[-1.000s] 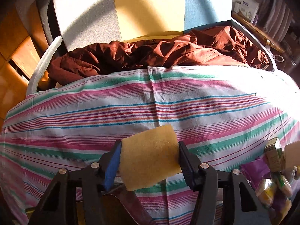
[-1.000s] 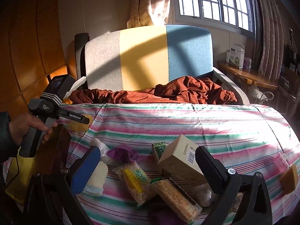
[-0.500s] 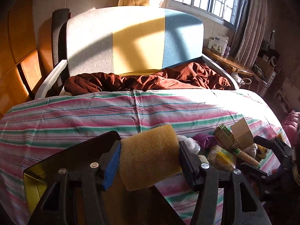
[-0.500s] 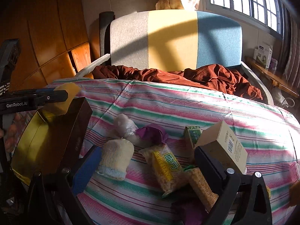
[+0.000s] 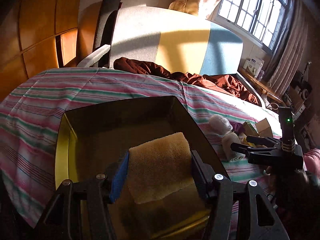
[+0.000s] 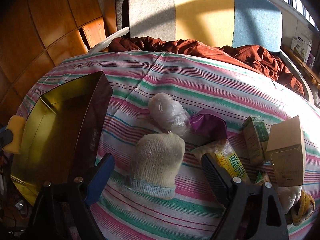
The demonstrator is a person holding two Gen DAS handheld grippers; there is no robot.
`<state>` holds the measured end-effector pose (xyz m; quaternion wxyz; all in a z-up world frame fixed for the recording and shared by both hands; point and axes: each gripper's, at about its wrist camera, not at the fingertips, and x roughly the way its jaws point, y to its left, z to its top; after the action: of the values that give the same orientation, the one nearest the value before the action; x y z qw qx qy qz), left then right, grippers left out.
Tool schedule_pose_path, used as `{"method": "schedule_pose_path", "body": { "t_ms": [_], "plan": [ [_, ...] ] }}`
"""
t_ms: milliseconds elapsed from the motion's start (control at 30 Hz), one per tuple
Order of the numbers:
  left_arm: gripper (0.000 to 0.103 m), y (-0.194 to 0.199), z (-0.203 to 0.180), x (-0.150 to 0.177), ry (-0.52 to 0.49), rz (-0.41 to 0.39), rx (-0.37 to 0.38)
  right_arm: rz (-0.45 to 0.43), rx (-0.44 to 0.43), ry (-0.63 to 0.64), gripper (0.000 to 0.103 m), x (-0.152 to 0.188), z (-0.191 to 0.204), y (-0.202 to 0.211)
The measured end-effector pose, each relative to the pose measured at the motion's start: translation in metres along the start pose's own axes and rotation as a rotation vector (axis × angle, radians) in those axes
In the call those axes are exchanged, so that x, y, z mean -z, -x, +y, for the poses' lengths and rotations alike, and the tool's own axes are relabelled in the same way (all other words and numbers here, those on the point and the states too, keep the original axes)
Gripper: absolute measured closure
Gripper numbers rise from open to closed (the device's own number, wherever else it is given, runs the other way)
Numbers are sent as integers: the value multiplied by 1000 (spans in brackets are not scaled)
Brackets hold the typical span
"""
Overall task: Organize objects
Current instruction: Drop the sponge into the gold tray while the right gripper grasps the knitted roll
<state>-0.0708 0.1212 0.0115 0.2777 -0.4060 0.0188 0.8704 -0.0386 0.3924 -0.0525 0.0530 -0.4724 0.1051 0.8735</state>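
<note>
My left gripper (image 5: 158, 170) is shut on a yellow sponge (image 5: 160, 160) and hangs over the open dark box with a gold lining (image 5: 120, 108). In the right wrist view the same box (image 6: 100, 104) stands at the left on the striped cloth, and the sponge (image 6: 15, 134) shows at its outer edge. My right gripper (image 6: 157, 160) points down at a rolled cream knit glove (image 6: 158, 150). Its jaws are closing, with the glove between them and a gap on each side. The right gripper (image 5: 240, 144) also shows at the right of the left wrist view.
Beyond the glove lie a clear plastic bundle (image 6: 170, 114), a purple packet (image 6: 208, 124), a yellow snack pack (image 6: 234, 164), a green carton (image 6: 255, 138) and a cardboard box (image 6: 286, 152). A crumpled brown cloth (image 6: 250, 56) lies in front of a three-coloured chair back (image 6: 200, 14).
My left gripper carried the sponge from above the bare striped cloth to above the box. My right gripper came down and forward over the glove, and its jaws narrowed.
</note>
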Motion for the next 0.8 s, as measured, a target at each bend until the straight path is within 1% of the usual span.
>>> {"method": "schedule_pose_path", "body": {
  "t_ms": [67,100,167,233,300,400,500,567,667,800],
  "plan": [
    [43,5,8,11,14,3,-16,13,12,-2,16,-2,1,-10],
    [43,7,12,15,20,4,-22,21,19,-3,21,-2,0,-15],
    [43,11,19,24,29,5,-36,40,21,6,40,0,-1,-22],
    [43,13,26,33,45,8,-49,35,24,25,44,2,0,-20],
    [43,14,33,40,68,14,-65,38,27,51,45,5,4,-16],
    [43,15,49,48,118,23,-90,46,58,114,45,10,13,-17],
    [43,17,58,56,141,28,-108,55,62,127,45,11,14,-18],
    [43,18,59,60,138,29,-120,61,53,121,45,11,13,-18],
    [43,15,60,65,127,46,-139,56,68,145,46,12,17,-18],
    [41,12,58,74,85,60,-194,50,81,165,46,14,20,-18]
  ]
}}
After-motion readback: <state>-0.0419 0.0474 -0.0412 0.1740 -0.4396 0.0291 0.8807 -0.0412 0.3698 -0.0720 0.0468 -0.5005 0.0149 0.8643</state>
